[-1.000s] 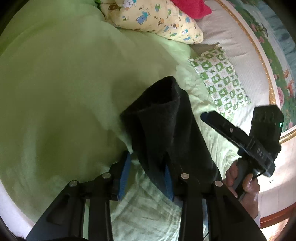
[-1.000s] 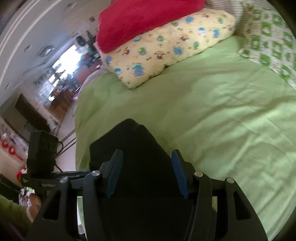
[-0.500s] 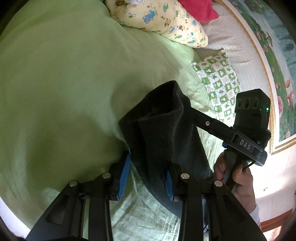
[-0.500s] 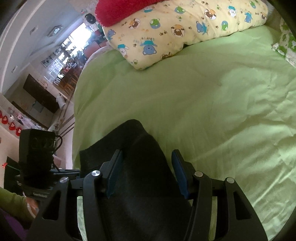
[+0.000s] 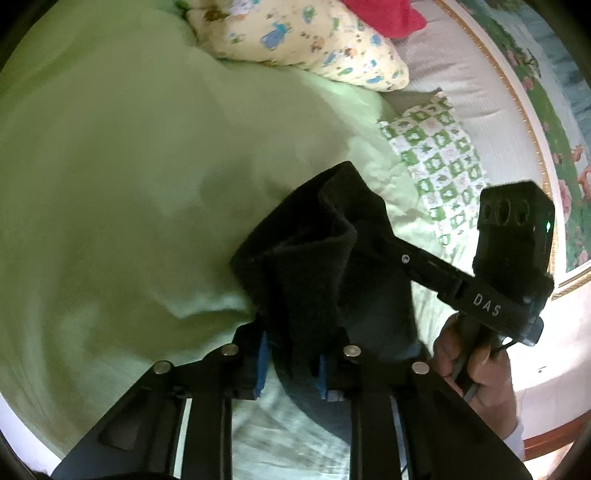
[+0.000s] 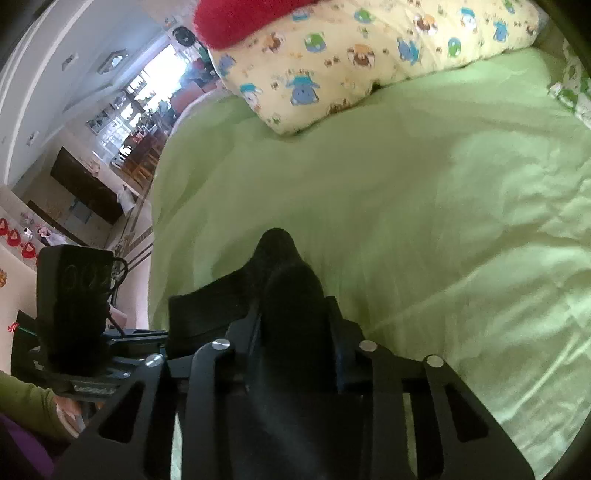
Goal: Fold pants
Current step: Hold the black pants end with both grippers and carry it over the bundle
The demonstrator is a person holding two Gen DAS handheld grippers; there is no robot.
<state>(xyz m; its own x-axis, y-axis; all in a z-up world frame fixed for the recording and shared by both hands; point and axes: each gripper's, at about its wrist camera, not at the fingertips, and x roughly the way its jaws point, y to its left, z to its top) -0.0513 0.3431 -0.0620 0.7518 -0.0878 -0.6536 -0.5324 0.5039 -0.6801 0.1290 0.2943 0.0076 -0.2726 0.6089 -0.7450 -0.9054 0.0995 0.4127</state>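
- Clearly the dark pants [image 5: 314,266] are bunched and lifted off the green bedspread [image 5: 129,184], held up between the two tools near the near edge of the bed; in the right wrist view the same pants [image 6: 288,295] rise as a dark hump between the fingers.
- Left tongs [image 5: 290,363]: the blue pads [image 5: 260,363] press on a thick fold of the fabric, so they are clamped on the pants.
- Right tongs [image 6: 295,332]: the jaws sit tight against the cloth on both sides, gripping the pants too; the pads themselves are mostly hidden by fabric.
- From the left wrist view the right tool [image 5: 509,258] reaches in from the right, its fingers buried in the cloth just beside the left grip, with the person's hand [image 5: 469,354] on its handle.
- Judging by this, the fold is midway: an edge is being carried over, not yet laid flat.
- Risks: the two grips are close together, so the loose part hanging below may twist or double up unevenly when laid down; a thick bunch may slip from the pads if pulled apart sharply; the soft, wrinkled bedspread could drag with the cloth.
- Farther off lie a yellow cartoon-print pillow [image 6: 369,55], a red cushion [image 6: 240,18] and a green checked pillow [image 5: 439,155], all well apart from the pants.
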